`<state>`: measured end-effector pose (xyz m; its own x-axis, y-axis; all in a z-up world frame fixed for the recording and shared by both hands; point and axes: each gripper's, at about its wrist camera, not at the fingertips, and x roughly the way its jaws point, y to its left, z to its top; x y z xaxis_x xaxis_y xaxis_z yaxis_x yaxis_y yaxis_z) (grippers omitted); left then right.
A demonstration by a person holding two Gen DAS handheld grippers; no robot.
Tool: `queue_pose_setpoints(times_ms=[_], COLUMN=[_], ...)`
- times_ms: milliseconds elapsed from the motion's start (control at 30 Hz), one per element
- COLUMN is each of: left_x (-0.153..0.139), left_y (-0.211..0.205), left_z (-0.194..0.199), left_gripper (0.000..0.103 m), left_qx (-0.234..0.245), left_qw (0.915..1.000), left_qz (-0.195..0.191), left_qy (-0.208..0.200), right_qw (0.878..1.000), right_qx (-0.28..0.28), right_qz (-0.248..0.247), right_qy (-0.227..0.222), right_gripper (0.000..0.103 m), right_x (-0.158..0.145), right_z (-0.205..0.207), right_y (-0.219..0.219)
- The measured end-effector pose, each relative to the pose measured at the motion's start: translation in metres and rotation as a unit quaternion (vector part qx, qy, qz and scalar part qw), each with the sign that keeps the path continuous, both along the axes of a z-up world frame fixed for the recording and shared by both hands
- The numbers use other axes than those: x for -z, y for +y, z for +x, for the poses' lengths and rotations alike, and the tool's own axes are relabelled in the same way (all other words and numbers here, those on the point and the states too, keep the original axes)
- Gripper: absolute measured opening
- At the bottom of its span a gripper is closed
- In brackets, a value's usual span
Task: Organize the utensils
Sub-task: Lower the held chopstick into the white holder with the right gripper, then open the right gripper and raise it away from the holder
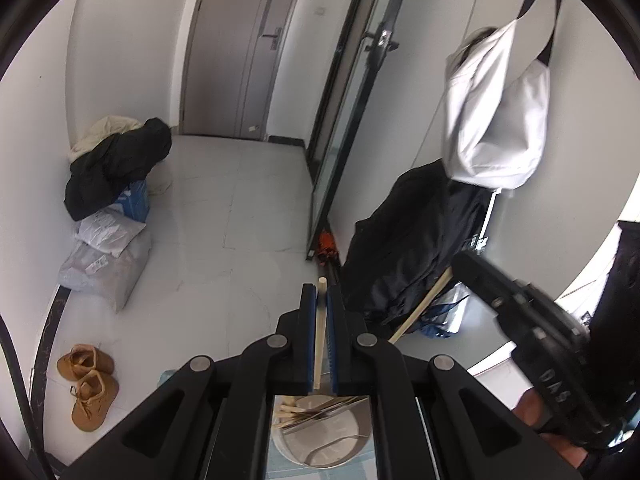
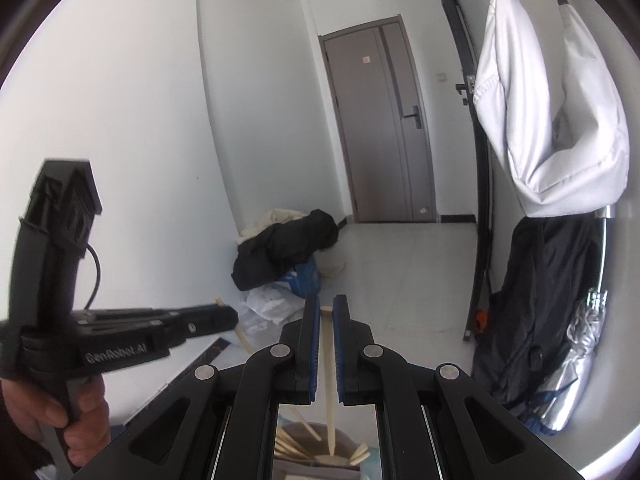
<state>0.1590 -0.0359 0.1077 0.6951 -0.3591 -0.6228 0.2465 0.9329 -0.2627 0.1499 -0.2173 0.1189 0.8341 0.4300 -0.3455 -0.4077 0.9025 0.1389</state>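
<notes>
While left tongs (image 1: 322, 300) pinch one chopstick (image 1: 319, 336), right tongs (image 2: 326, 312) clamp another chopstick (image 2: 329, 380), brown shoes (image 1: 88, 384) left-view only.

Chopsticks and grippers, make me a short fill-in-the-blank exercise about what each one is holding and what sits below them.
1. The left gripper is shut on one ____ chopstick.
2. The right gripper holds ____ chopstick between its fingers.
3. Below both grippers, more chopsticks lie in a round ____.
4. The boots on the floor are ____ in colour.

Missing words: wooden; one; bowl; brown
</notes>
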Motion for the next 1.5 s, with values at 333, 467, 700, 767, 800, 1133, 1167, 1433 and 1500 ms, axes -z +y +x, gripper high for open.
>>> queue_pose_setpoints(times_ms=[333, 467, 700, 767, 800, 1133, 1167, 1433, 1500], left_x=[0.03, 0.037, 0.058, 0.065, 0.067, 0.067, 0.064, 0.044, 0.038], left_y=[0.004, 0.005, 0.001, 0.0, 0.0, 0.0, -0.001, 0.006, 0.009], left_z=[0.007, 0.01, 0.011, 0.012, 0.011, 0.007, 0.004, -0.021, -0.026], left_gripper=[0.001, 0.001, 0.001, 0.001, 0.002, 0.021, 0.025, 0.05, 0.05], left_qx=[-0.008, -0.008, 0.02, 0.033, 0.036, 0.043, 0.042, 0.007, 0.004], left_qw=[0.9996, 0.9992, 0.9981, 0.9967, 0.996, 0.9928, 0.9934, 0.9978, 0.9983], left_qz=[-0.004, -0.013, -0.002, -0.004, -0.005, -0.011, -0.009, 0.006, 0.0], left_qy=[0.026, 0.037, 0.058, 0.075, 0.081, 0.111, 0.106, 0.066, 0.058], right_qw=[0.999, 0.999, 0.998, 0.997, 0.997, 0.994, 0.994, 0.995, 0.996], right_qx=[-0.008, -0.012, -0.009, -0.007, -0.006, -0.006, -0.003, 0.022, 0.027], right_qz=[-0.035, -0.038, -0.034, -0.037, -0.039, -0.017, -0.016, 0.007, 0.008], right_qy=[0.013, 0.014, 0.044, 0.061, 0.069, 0.11, 0.107, 0.092, 0.088], right_gripper=[0.006, 0.006, 0.006, 0.006, 0.006, 0.009, 0.01, 0.019, 0.021], right_x=[0.033, 0.043, 0.073, 0.085, 0.092, 0.104, 0.101, 0.083, 0.075], right_z=[0.011, 0.012, 0.013, 0.015, 0.016, 0.012, 0.009, -0.02, -0.029], right_y=[0.011, 0.012, 0.012, 0.012, 0.012, -0.005, -0.008, -0.023, -0.025])
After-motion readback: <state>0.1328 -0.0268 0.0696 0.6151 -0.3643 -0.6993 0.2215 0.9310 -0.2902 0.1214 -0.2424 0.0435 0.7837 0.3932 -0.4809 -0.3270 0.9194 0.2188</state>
